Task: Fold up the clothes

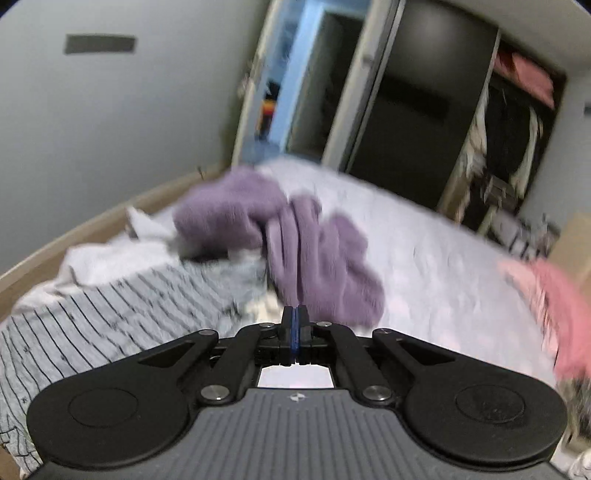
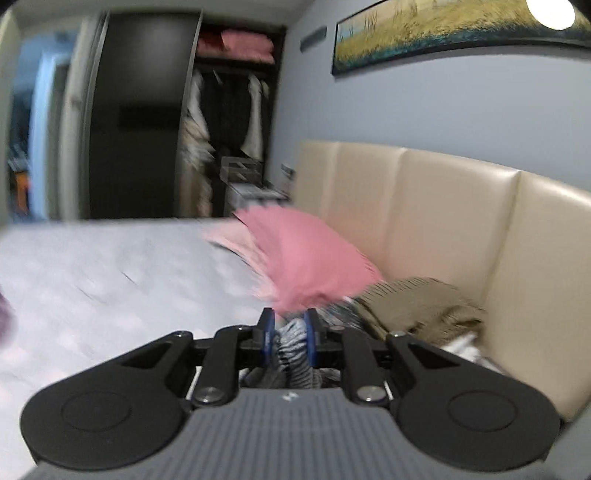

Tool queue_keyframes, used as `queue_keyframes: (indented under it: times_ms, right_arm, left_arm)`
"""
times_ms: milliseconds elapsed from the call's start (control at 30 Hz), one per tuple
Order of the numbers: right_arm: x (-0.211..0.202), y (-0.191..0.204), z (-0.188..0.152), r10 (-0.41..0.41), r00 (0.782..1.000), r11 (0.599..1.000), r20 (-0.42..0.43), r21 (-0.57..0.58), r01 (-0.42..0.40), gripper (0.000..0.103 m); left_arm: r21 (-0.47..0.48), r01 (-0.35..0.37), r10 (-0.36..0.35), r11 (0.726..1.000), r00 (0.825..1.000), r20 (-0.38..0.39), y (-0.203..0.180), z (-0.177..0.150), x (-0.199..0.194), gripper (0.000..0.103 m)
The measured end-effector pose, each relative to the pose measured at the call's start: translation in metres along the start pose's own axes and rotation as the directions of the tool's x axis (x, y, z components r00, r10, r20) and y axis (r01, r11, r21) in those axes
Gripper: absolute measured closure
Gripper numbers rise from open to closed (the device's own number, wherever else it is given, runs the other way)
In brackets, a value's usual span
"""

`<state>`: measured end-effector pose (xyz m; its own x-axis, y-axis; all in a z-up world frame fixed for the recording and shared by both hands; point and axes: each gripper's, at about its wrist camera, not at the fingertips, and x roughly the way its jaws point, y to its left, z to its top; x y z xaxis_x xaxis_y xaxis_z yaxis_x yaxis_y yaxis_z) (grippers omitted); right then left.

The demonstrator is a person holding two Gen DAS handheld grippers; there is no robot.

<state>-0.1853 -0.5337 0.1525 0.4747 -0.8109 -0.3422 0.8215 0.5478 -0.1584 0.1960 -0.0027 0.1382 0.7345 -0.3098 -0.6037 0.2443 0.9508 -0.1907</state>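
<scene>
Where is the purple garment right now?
In the left wrist view, the purple garment lies crumpled mid-bed, just beyond the left gripper, beside the striped garment.

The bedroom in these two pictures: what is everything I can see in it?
purple fleece garment: one, purple, crumpled on the bed ahead of the left gripper
striped garment: one, grey-white with dark stripes, left part of the bed
pink garment: one, pink, blurred, just beyond the right gripper
olive garment: one, olive-brown, heaped against the headboard
bed sheet: one, pale lilac
headboard: one, beige, padded
wardrobe: one, dark, open, clothes hanging
painting: one, yellow-blue, on the wall
left gripper: black, fingers together
right gripper: black, fingers apart around grey striped cloth
</scene>
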Motion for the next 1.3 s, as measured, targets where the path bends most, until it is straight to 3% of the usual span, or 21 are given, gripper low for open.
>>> queue_keyframes:
  times_ms: [133, 267, 400, 533, 633, 767, 833, 867, 900, 1033, 1167, 1300]
  right_arm:
    - [0.043, 0.007, -0.035, -0.136, 0.99, 0.991, -0.042, 0.006, 0.136, 0.085]
    - [0.067, -0.001, -0.054, -0.17, 0.983, 0.985, -0.075, 0.023, 0.172, 0.085]
    - [0.078, -0.01, -0.055, -0.183, 0.981, 0.983, -0.069, 0.014, 0.184, 0.085]
    - [0.077, -0.003, -0.061, -0.158, 0.985, 0.987, -0.066, -0.007, 0.158, 0.085]
    - [0.071, 0.004, -0.063, -0.146, 0.988, 0.989, -0.053, -0.034, 0.144, 0.084]
    - [0.067, 0.008, -0.067, -0.144, 0.988, 0.989, -0.051, -0.055, 0.141, 0.084]
    - [0.07, 0.008, -0.07, -0.156, 0.986, 0.986, -0.055, -0.069, 0.153, 0.084]
    - [0.072, 0.008, -0.072, -0.163, 0.985, 0.984, -0.058, -0.075, 0.159, 0.084]
    - [0.073, 0.007, -0.073, -0.172, 0.983, 0.983, -0.062, -0.079, 0.167, 0.084]
    - [0.073, -0.003, -0.073, -0.198, 0.977, 0.98, -0.078, -0.048, 0.195, 0.084]
    - [0.061, -0.01, -0.068, -0.207, 0.976, 0.978, -0.063, -0.029, 0.205, 0.085]
    - [0.035, -0.026, -0.058, -0.201, 0.979, 0.979, -0.043, 0.012, 0.202, 0.085]
  left_arm:
    - [0.121, -0.008, 0.024, 0.993, 0.991, -0.134, 0.004, -0.034, 0.034, 0.103]
    - [0.206, -0.025, 0.083, 0.978, 0.957, -0.279, 0.021, -0.076, 0.053, 0.102]
    - [0.181, -0.049, 0.121, 0.982, 0.902, -0.413, 0.049, -0.119, 0.073, 0.084]
    - [0.117, -0.071, 0.119, 0.991, 0.866, -0.486, 0.073, -0.143, 0.091, 0.083]
    - [0.065, -0.077, 0.1, 0.995, 0.848, -0.521, 0.084, -0.157, 0.101, 0.079]
    - [0.018, -0.071, 0.07, 0.997, 0.858, -0.51, 0.082, -0.164, 0.115, 0.078]
    - [0.009, -0.085, 0.077, 0.996, 0.854, -0.515, 0.077, -0.166, 0.12, 0.081]
    - [-0.001, -0.088, 0.075, 0.996, 0.855, -0.513, 0.074, -0.167, 0.121, 0.087]
    - [-0.012, -0.09, 0.071, 0.996, 0.857, -0.51, 0.072, -0.167, 0.121, 0.099]
    - [-0.033, -0.077, 0.056, 0.996, 0.905, -0.421, 0.063, -0.147, 0.095, 0.101]
    - [-0.132, -0.076, 0.037, 0.988, 0.961, -0.273, 0.079, -0.103, 0.037, 0.102]
    - [-0.22, -0.056, 0.026, 0.974, 0.99, -0.135, 0.102, -0.069, -0.017, 0.102]
